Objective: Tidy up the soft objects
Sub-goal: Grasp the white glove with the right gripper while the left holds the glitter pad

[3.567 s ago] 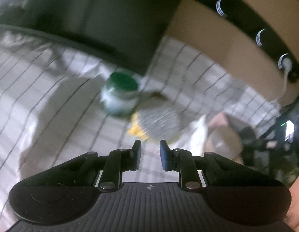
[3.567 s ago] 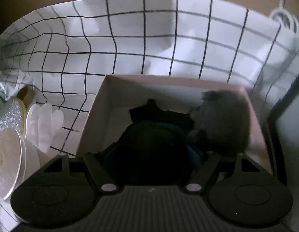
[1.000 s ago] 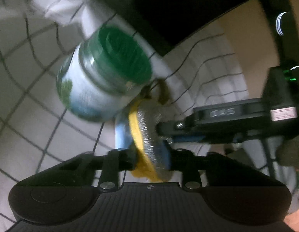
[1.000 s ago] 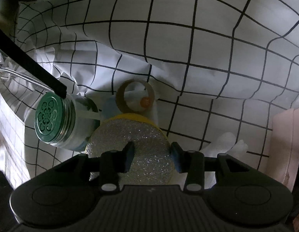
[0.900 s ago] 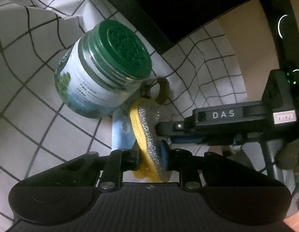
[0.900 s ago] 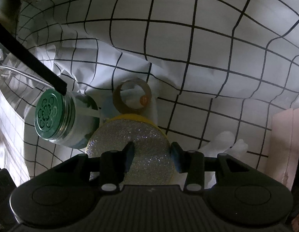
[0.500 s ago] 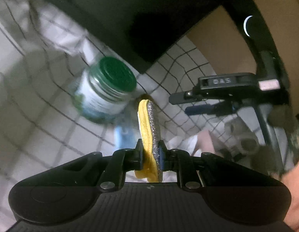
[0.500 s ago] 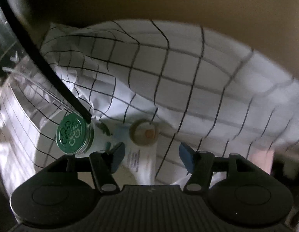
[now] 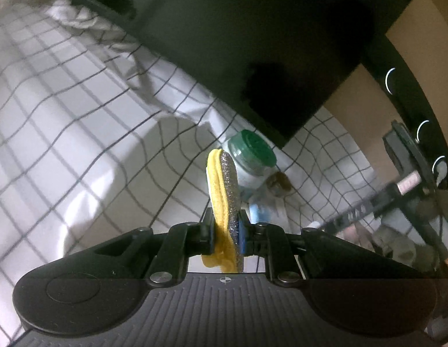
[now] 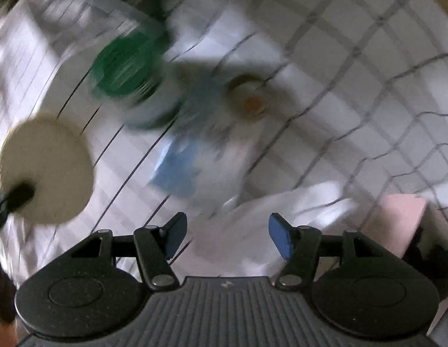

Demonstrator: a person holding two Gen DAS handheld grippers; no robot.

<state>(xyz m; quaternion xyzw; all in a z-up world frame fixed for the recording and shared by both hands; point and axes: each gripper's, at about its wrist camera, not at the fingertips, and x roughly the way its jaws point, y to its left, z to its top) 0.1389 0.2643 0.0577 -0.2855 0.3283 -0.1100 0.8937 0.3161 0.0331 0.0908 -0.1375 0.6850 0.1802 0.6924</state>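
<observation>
In the left wrist view, the checked white cloth (image 9: pixel 79 133) spreads over the counter to the left of the green-lidded jar (image 9: pixel 250 156). Just left of the jar and in front of it, the left tool (image 9: pixel 227 232) is clenched on a round scouring pad (image 9: pixel 224 190), yellow on one face and glittery silver on the other. The pad stands on edge, lifted clear of the cloth, its lower rim pinched between the blue pads. Right of the jar and touching its base lies a small brown ring-shaped thing (image 9: pixel 280 183); a blue and white packet (image 9: pixel 260 212) lies just below the jar. A large dark panel (image 9: pixel 253 43) leans over the cloth behind the jar.

The right wrist view is badly blurred. The scouring pad shows as a pale disc well left of the jar, with the dark tip of the other tool at its lower edge. The blue and white packet sits just right of the jar and below it, the brown ring further right. The right tool (image 10: pixel 227 238) hangs released, jaws well apart with nothing between them, over a white crumpled thing (image 10: pixel 287 202) lower right of the jar. A pink box corner (image 10: pixel 397 217) shows far right.
</observation>
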